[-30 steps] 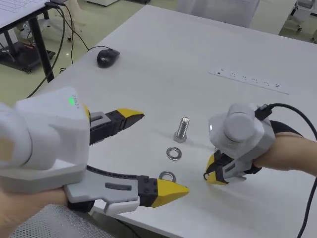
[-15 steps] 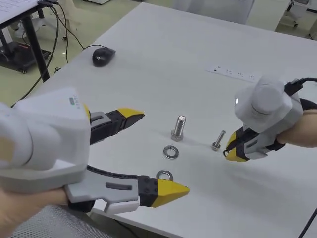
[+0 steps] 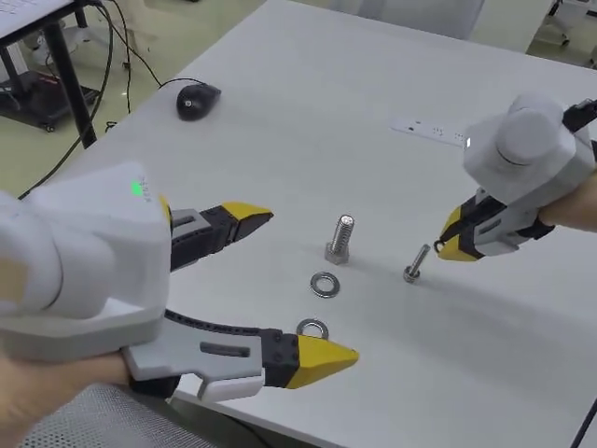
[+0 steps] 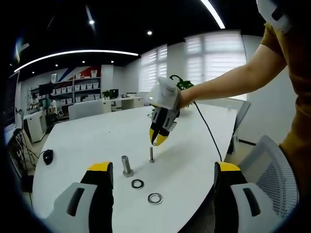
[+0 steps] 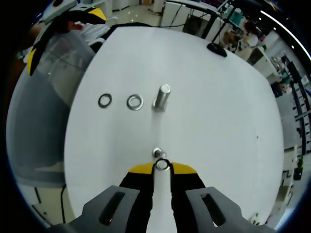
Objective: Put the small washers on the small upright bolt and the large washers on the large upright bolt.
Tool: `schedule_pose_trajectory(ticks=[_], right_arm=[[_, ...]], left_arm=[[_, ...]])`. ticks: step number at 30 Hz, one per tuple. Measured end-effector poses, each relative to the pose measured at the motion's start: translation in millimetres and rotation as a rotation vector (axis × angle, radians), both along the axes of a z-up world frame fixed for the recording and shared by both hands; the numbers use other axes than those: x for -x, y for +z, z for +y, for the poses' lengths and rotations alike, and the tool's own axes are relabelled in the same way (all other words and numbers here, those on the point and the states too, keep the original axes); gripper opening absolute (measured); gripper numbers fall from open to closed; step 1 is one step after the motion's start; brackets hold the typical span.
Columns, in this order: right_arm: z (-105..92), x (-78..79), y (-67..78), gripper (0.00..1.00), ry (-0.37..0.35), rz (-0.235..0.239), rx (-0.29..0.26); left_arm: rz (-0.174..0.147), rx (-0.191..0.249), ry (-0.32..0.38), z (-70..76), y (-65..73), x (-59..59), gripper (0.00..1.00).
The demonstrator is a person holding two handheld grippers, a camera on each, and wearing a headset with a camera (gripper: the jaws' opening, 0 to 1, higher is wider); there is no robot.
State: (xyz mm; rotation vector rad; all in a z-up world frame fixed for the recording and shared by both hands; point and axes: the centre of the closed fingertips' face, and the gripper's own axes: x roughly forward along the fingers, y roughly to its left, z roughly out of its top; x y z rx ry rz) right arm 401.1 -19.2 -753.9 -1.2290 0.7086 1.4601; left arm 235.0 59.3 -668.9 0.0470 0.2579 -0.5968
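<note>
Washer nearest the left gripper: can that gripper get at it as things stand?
Likely yes: left gripper open, washer flat on the table just ahead, right gripper away by the small bolt.

The left gripper (image 3: 312,286) sits low and close to the body, level, with its jaws spread wide. The right gripper (image 3: 446,245) hangs in the air, tips tilted down, jaws pinched on a washer (image 5: 162,166). The right forearm (image 4: 218,87) is stretched out bare behind it.

No text, label or number can be read
</note>
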Motion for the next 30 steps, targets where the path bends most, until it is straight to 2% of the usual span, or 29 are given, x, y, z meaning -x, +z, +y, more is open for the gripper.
schedule_pose_trajectory(ticks=[16, 23, 30], right_arm=[[11.2, 0.9, -10.5, 0.12, 0.051, 0.004, 0.026], [11.0, 0.1, -23.3, 0.12, 0.071, 0.007, 0.046], [10.6, -1.7, -38.5, 0.13, 0.085, 0.014, 0.050]], left_arm=[[0.006, 0.008, 0.012, 4.9, -2.5, -1.9, 0.85], [-0.004, 0.007, 0.007, 2.9, 2.1, -3.0, 0.85], [0.001, 0.006, 0.003, 0.6, 1.7, -4.2, 0.85]])
